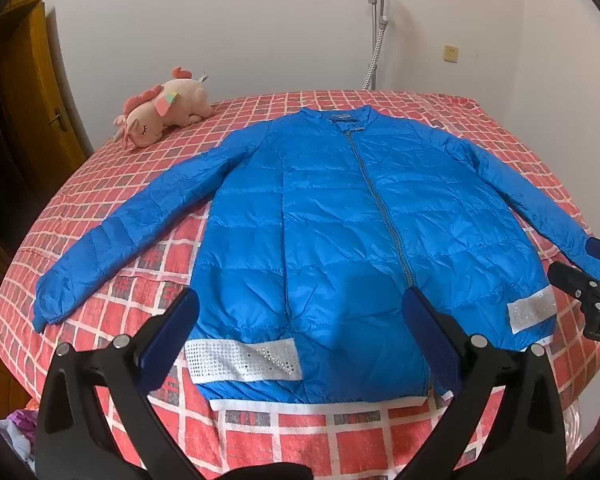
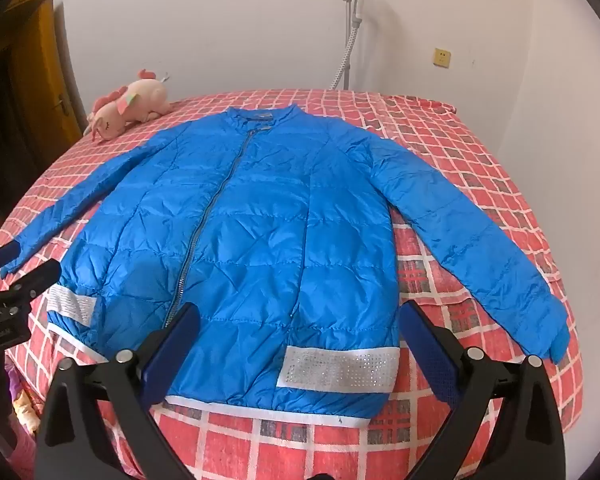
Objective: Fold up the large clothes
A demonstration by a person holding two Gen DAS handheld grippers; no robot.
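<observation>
Blue quilted jacket (image 1: 340, 232) lies flat, zipped and face-up on the bed (image 1: 340, 440), collar far, hem nearest, sleeves splayed. Left tool (image 1: 300, 324) and right tool (image 2: 300, 328) hover above the hem, both wide open and empty, each nearest its own-side sleeve.

I am looking at my left gripper (image 1: 300, 320) and right gripper (image 2: 300, 324), both wearing black angular frames, round silver bolts and dark blue textured finger pads (image 1: 430, 340).
</observation>
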